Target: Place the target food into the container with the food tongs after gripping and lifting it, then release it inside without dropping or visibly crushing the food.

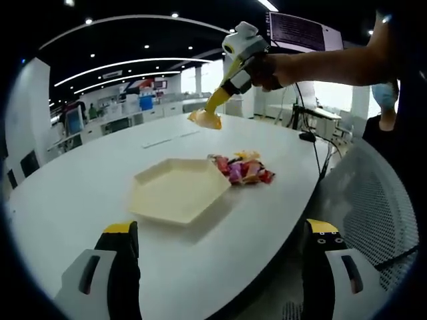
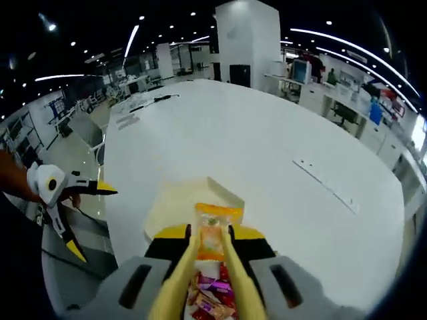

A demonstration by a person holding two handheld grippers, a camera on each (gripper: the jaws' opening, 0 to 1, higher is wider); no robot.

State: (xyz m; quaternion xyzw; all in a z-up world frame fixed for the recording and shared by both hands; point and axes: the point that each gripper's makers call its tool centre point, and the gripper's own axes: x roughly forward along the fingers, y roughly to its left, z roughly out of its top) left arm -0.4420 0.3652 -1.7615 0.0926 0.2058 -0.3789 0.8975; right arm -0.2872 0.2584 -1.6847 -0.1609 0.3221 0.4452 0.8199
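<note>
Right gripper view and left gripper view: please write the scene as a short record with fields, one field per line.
surface: white table
container: cream hexagonal tray, nothing inside it
food pile: wrapped snacks beside the tray, touching its edge
right gripper: shut on yellow food tongs
tongs' load: orange snack packet, lifted above the table
left gripper: open, holding nothing, low at the table's near edge

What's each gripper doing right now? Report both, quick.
Left gripper: open, jaws wide apart, holding nothing.
Right gripper: closed on the yellow tongs, which pinch an orange snack packet above the hexagonal tray.
</note>
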